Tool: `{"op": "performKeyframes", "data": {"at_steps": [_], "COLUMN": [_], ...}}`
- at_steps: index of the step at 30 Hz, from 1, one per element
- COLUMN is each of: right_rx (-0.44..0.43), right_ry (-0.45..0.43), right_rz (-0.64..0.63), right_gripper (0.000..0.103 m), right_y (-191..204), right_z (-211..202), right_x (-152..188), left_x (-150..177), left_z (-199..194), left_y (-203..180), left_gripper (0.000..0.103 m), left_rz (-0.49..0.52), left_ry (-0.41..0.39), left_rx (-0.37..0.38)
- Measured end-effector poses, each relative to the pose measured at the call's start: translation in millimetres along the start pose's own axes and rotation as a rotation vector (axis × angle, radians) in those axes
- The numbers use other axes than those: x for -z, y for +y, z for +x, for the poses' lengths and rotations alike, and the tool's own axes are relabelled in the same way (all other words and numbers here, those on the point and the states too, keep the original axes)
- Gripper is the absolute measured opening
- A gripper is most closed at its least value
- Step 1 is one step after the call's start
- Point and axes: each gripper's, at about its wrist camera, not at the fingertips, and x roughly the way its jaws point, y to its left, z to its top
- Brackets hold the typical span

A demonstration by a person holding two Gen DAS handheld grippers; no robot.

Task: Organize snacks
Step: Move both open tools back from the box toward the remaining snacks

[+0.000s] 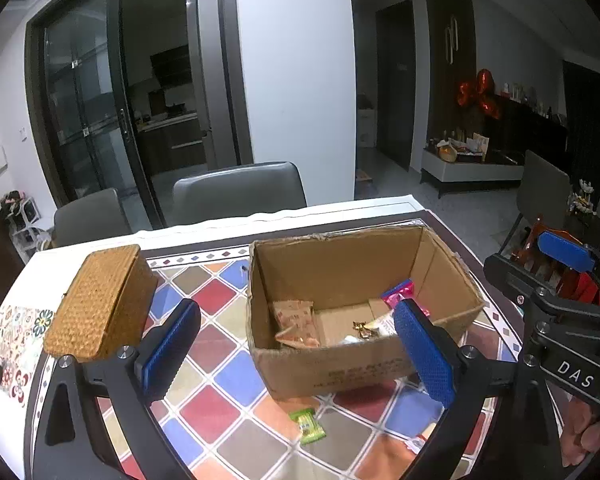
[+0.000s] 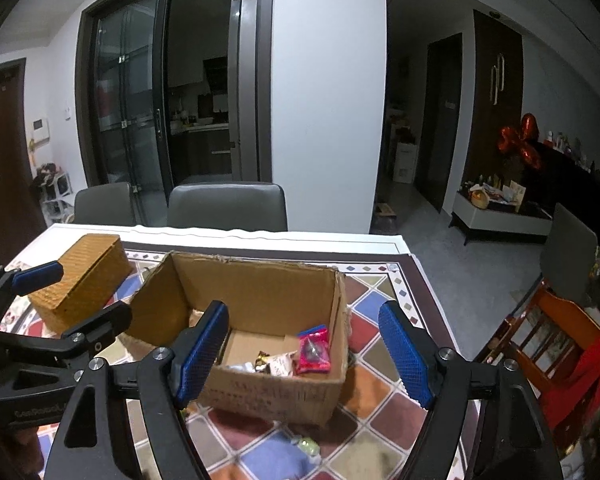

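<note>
An open cardboard box (image 1: 340, 372) stands on the patterned tablecloth (image 1: 220, 408). Inside lie a beige snack packet (image 1: 296, 320), a pink packet (image 1: 398, 292) and a white and gold wrapper (image 1: 364, 330). A green candy (image 1: 307, 426) rests on the cloth in front of the box. My left gripper (image 1: 298, 354) hovers open before the box, with nothing pressed by its blue pads. In the right wrist view my right gripper (image 2: 303, 356) is also open over the box (image 2: 268, 396), above the pink packet (image 2: 314, 350). The green candy (image 2: 306, 446) lies below it.
A closed woven box (image 1: 100, 304) sits left of the cardboard box, also seen as the woven box (image 2: 84, 276). Two grey chairs (image 2: 228, 208) stand behind the table. A wooden chair with red cloth (image 2: 560, 344) is at the right. A small wrapper (image 1: 416, 442) lies near the right finger.
</note>
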Motion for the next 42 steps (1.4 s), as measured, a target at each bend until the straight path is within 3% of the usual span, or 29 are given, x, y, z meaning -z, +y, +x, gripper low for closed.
{"op": "performKeyframes", "data": {"at_steps": [21,42], "right_rx": [-0.02,-0.074], "right_ry": [0.005,0.064], "right_rz": [-0.004,-0.042], "right_gripper": [0.078,0.078], "right_y": [8.2,32.1], "right_z": [-45.3,-41.6], "right_x": [46.2,116.5], "left_x": [68.1,153.4], "left_z": [-43.8,-54.9], "left_y": [0.8,9.1], "left_gripper": [0.099,0.099], "left_rz": [-0.041,-0.129], "left_ry": [0.025,0.065], "left_rx": [-0.068,-0.157]}}
